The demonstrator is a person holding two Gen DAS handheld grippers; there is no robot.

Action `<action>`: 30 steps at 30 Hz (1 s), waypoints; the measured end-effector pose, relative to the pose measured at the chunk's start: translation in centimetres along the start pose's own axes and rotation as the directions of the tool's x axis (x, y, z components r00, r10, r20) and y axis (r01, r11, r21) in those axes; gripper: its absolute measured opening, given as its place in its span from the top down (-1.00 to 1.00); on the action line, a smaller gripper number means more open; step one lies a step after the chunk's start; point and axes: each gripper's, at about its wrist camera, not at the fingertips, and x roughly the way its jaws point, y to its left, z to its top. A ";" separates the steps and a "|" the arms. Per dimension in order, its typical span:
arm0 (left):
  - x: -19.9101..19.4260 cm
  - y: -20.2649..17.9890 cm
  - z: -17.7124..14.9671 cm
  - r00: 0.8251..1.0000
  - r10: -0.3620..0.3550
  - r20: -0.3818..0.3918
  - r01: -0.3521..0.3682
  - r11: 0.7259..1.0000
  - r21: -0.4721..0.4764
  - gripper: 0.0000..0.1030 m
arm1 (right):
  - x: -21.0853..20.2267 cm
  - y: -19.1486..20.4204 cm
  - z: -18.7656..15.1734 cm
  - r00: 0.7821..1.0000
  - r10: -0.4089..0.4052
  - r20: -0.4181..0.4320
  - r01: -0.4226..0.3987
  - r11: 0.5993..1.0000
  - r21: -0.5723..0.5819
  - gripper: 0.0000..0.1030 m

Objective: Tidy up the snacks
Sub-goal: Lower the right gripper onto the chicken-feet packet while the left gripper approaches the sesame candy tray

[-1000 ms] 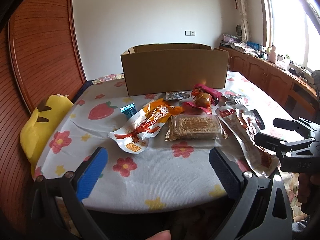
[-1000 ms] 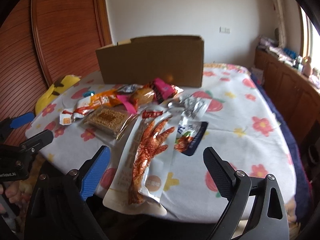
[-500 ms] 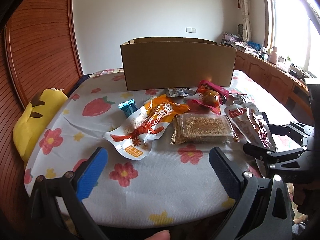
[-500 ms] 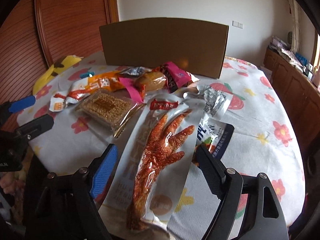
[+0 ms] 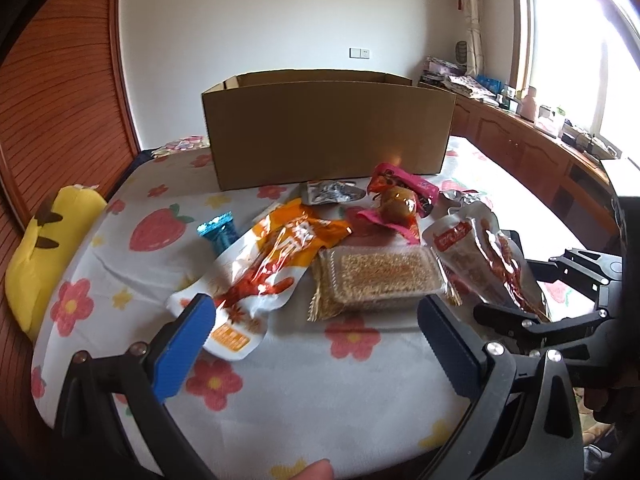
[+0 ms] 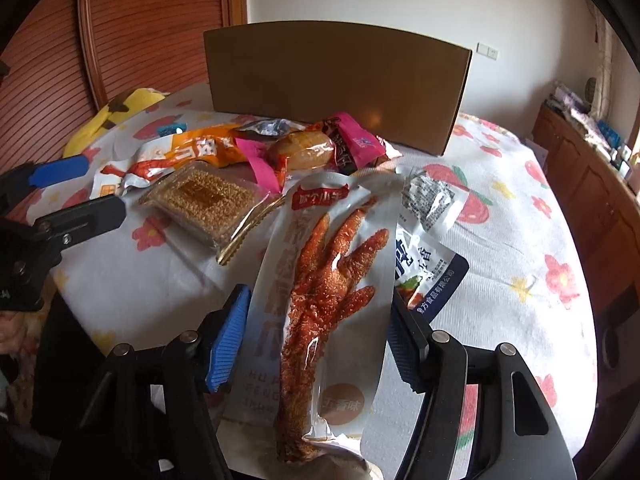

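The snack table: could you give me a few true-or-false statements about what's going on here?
1. The cardboard box stands behind the snacks. True.
2. The right gripper has the chicken-foot pack between its open fingers. True.
3. The left gripper is clamped on the sesame bar. False: it is open and holds nothing, with the bar lying on the table beyond it.
4. The blue candy is inside the box. False: it lies on the tablecloth, left of the orange pack.
5. A yellow plush sits at the table's left edge. True.
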 end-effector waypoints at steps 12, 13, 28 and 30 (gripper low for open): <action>2.9 -2.0 1.9 0.992 -0.093 -0.081 0.094 0.996 0.004 -0.97 | -1.5 -1.8 0.0 0.995 0.093 0.028 -0.095 0.995 0.043 0.29; 3.1 -2.3 2.1 0.992 -0.097 -0.086 0.098 0.995 0.010 -0.97 | -1.7 -2.0 0.0 0.995 0.094 0.033 -0.095 0.994 0.046 0.30; 7.3 -3.8 3.5 0.977 -0.060 -0.205 0.071 0.997 0.044 -0.99 | -2.2 -4.0 -0.3 0.990 0.119 0.081 -0.123 0.991 0.053 0.28; 7.7 -3.7 3.5 0.974 -0.067 -0.217 0.076 0.997 0.033 -0.99 | -2.2 -4.1 -0.4 0.988 0.126 0.084 -0.130 0.990 0.051 0.28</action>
